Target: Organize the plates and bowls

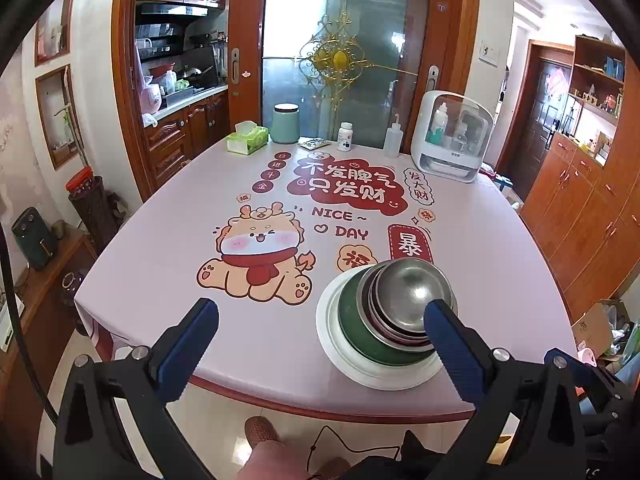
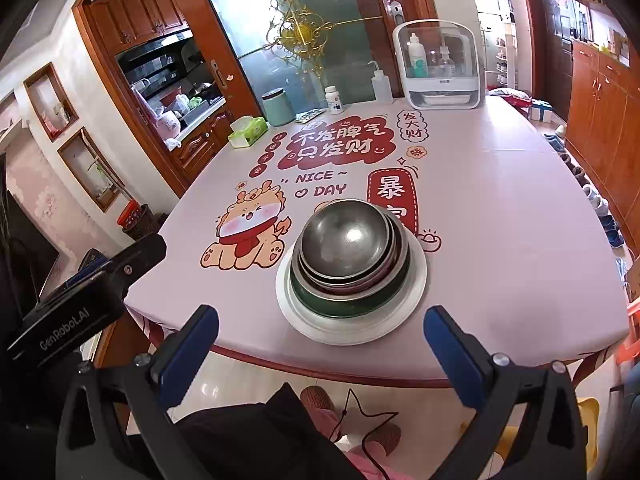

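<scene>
A stack stands near the front edge of the table: a white plate (image 1: 356, 368) (image 2: 404, 304) at the bottom, a green bowl (image 1: 360, 328) (image 2: 344, 306) on it, then several nested steel bowls (image 1: 408, 292) (image 2: 344, 240). My left gripper (image 1: 320, 312) is open and empty, in front of the stack and a little left of it; its right finger overlaps the stack's near right side in the view. My right gripper (image 2: 320, 320) is open and empty, just in front of the stack, with the plate's near rim between its fingers.
The table (image 1: 160, 240) has a pink printed cloth. At its far edge stand a tissue box (image 1: 247, 138), a green canister (image 1: 286, 122), a pill bottle (image 1: 345, 136), a squeeze bottle (image 1: 392, 140) and a white bottle cabinet (image 1: 452, 136). The left gripper's body (image 2: 80, 304) shows at left.
</scene>
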The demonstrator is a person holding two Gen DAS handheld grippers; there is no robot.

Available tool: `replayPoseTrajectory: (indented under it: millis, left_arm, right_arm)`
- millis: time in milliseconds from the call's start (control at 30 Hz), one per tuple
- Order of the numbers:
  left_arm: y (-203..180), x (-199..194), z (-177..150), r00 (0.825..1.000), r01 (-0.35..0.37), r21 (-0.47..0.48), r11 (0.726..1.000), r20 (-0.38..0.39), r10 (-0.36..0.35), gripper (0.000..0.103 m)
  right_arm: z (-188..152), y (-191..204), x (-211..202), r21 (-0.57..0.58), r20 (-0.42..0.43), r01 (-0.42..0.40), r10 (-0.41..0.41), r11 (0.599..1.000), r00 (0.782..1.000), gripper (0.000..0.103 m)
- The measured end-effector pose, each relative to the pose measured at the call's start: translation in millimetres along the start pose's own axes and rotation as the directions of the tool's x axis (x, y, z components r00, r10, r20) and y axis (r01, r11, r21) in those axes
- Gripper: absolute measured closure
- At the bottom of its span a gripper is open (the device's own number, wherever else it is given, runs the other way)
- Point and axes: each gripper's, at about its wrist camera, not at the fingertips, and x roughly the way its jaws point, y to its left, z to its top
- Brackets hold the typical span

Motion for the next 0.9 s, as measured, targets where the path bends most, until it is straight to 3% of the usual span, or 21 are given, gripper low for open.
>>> replayPoseTrajectory:
  millis: [900]
  left_arm:
    - [2.2, -2.9, -3.6, 1.000, -0.018, 0.037, 0.999, -0.004, 0.018, 0.001]
  right_arm:
    - [-5.5, 4.0, 7.1, 0.004, -0.025, 0.000, 0.000, 1.000, 1.000, 0.000]
